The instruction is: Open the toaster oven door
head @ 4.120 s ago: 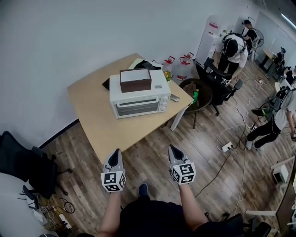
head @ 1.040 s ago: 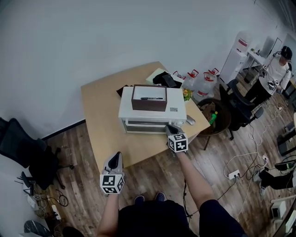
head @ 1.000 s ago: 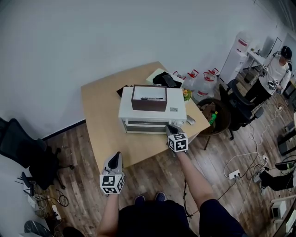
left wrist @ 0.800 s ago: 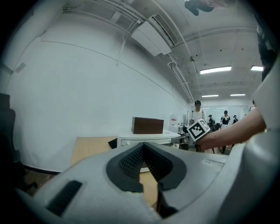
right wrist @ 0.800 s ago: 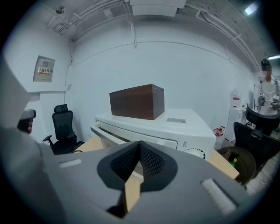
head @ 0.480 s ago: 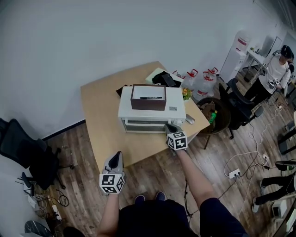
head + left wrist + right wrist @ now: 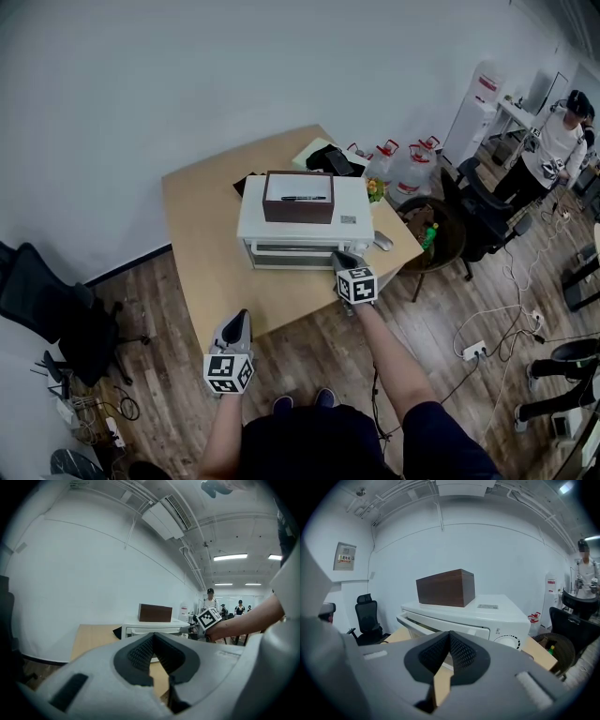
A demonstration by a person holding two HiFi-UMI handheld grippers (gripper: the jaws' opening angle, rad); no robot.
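Two tools, both with jaws pressed together and nothing held. The left tool [image 7: 239, 320] hangs low off the tabletop [image 7: 202, 253] edge, with the toaster oven [image 7: 302, 225] well ahead and to its right. The door [image 7: 292, 251] looks shut, so none of the task is done; gripping the handle [image 7: 423, 622] and pulling down are left. The right tool [image 7: 345, 257] sits just before the oven front, handle up-left of its tips, no contact seen. The top label [image 7: 487, 606] and wall sign [image 7: 344, 557] are too small to read.
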